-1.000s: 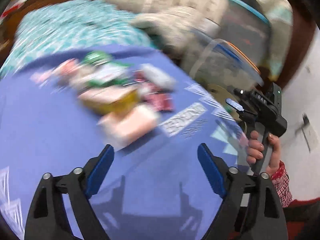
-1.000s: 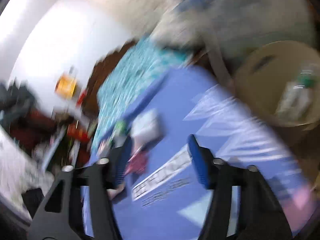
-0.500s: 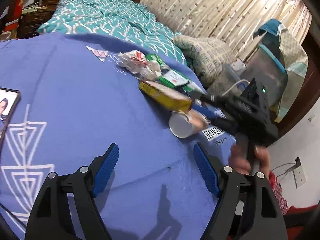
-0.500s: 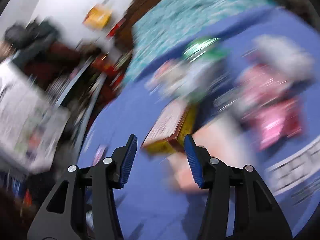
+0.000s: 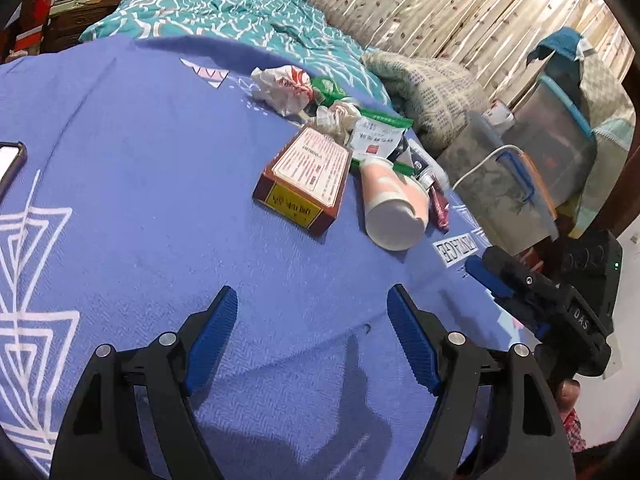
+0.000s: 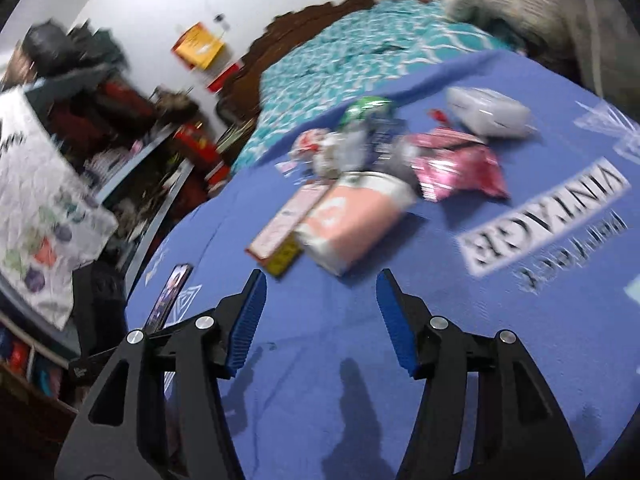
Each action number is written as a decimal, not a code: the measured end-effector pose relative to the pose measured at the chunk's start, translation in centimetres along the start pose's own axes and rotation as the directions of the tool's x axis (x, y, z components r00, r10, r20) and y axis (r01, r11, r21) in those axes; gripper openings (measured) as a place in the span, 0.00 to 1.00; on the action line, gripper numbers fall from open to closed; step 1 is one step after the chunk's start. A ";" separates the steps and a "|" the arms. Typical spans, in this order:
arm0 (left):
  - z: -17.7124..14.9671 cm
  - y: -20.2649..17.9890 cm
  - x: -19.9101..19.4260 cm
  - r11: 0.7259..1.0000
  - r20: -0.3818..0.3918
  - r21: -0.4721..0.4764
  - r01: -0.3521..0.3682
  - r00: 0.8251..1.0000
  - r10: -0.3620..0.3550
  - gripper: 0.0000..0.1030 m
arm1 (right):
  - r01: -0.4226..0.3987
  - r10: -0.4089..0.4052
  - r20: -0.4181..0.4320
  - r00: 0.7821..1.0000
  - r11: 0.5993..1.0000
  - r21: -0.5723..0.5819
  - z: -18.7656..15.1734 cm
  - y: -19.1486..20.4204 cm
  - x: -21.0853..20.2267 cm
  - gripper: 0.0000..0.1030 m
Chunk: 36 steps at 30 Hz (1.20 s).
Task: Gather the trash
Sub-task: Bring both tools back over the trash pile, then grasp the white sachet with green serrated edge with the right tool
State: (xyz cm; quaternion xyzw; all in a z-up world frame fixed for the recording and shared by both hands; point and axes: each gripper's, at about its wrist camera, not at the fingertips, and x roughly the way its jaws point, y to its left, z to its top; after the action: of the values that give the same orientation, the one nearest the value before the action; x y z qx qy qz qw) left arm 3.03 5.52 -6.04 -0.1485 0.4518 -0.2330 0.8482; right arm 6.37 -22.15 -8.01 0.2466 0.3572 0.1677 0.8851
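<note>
Hovered above a blue blanket (image 5: 152,208) on the bed: left gripper (image 5: 312,336), jaws spread wide and pinching nothing. Same with the right gripper (image 6: 318,320), jaws spread, empty, seen from the left wrist at the far right edge (image 5: 486,278) in a partly visible hand.

Lay in a loose heap on the blanket, ahead of both grippers and well apart from the left one: the trash. Nearest, a flat brown-and-yellow carton (image 5: 306,182) with a pale printed label on top. Just right of it, a pink paper cup (image 5: 390,204) on its side, open mouth toward the left camera. Tucked beside the cup, a red-pink wrapper (image 5: 439,206), shown larger though blurred in the right view (image 6: 456,168). Behind the carton, a white-and-green packet (image 5: 378,136), a wad of crumpled tissue (image 5: 338,118), a crumpled white-and-red wrapper (image 5: 282,84) and a small green item (image 5: 328,88), too small to identify. Farther right in the right view, a pale oblong object (image 6: 486,112), blurred.

At the left edge of the blanket, a phone (image 5: 10,160), screen up.

Beyond the blanket: a teal patterned bedspread (image 5: 224,12), a grey patterned pillow (image 5: 432,88), clear storage bins (image 5: 516,184) and beige curtains (image 5: 448,4).
</note>
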 end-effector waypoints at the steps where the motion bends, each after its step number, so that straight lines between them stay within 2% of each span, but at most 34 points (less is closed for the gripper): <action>1: 0.0 -0.2 0.0 1.000 0.004 0.010 -0.017 1.000 0.017 0.72 | 0.011 -0.011 0.005 1.000 1.000 0.023 -0.1 -0.8 -0.1 0.58; 6: -0.2 -0.2 0.4 0.998 0.005 0.021 -0.053 0.999 0.053 0.72 | 0.023 -0.023 0.001 1.000 0.994 0.105 -0.5 -3.3 0.1 0.58; 10: -0.2 0.0 0.1 0.999 0.020 0.011 -0.053 0.998 0.053 0.72 | 0.025 -0.025 0.004 1.000 0.995 0.092 -0.1 -2.1 0.5 0.58; 15: -0.2 -0.1 -0.2 0.999 0.038 0.014 -0.046 0.998 0.045 0.72 | 0.048 -0.047 0.045 0.998 0.999 -0.021 5.0 0.8 0.8 0.58; 18: -0.3 -0.3 -0.4 0.999 0.056 0.022 -0.046 0.997 0.044 0.72 | 0.118 -0.110 0.062 0.992 0.984 -0.135 8.3 2.5 2.4 0.59; 21: -0.3 -0.3 -0.5 0.999 0.062 0.025 -0.044 0.997 0.042 0.72 | 0.169 -0.168 0.020 0.986 0.965 -0.201 11.4 3.0 5.7 0.62; 22: -0.3 -0.3 -0.5 0.999 0.063 0.023 -0.043 0.997 0.041 0.72 | 0.200 -0.204 0.007 0.979 0.957 -0.211 12.3 2.9 7.1 0.62; 24: -0.3 -0.2 -0.4 0.999 0.061 0.018 -0.040 0.997 0.038 0.72 | 0.214 -0.224 -0.020 0.974 0.953 -0.214 13.2 2.5 9.1 0.61; 26: -0.3 -0.1 -0.4 0.999 0.061 0.014 -0.039 0.997 0.038 0.72 | 0.213 -0.233 -0.066 0.970 0.950 -0.227 13.5 2.1 11.2 0.34; 27: -0.2 0.0 -0.4 0.999 0.061 0.009 -0.037 0.997 0.037 0.72 | 0.183 -0.212 -0.107 0.971 0.956 -0.231 13.3 2.2 12.1 0.16; 28: -0.3 0.0 -0.4 0.999 0.060 0.007 -0.038 0.998 0.037 0.72 | 0.159 -0.194 -0.134 0.972 0.959 -0.234 13.1 2.4 12.6 0.13; 30: -0.1 0.1 -0.2 0.998 0.042 -0.002 -0.057 0.998 0.057 0.72 | 0.168 -0.190 -0.062 0.980 0.952 -0.258 12.8 3.3 10.9 0.12; 32: 0.1 -0.1 -0.1 0.998 0.024 0.001 -0.062 0.998 0.061 0.72 | 0.162 -0.155 0.048 0.987 0.955 -0.247 12.7 3.9 7.4 0.12; 34: 0.7 -0.6 -0.4 1.000 0.021 0.001 -0.026 0.999 0.026 0.71 | 0.132 -0.103 0.151 0.983 0.972 -0.194 12.6 3.3 3.0 0.12; 36: 1.4 -1.5 -0.9 1.000 0.036 0.015 -0.004 0.999 0.004 0.72 | 0.094 -0.066 0.198 0.978 0.987 -0.132 11.9 1.9 -0.4 0.12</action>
State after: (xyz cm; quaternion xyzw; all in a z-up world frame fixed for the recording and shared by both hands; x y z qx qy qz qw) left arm 3.41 4.77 -3.98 -0.1454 0.4350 -0.2320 0.8578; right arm 14.39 -24.51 0.70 0.1842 0.2667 0.1319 0.9368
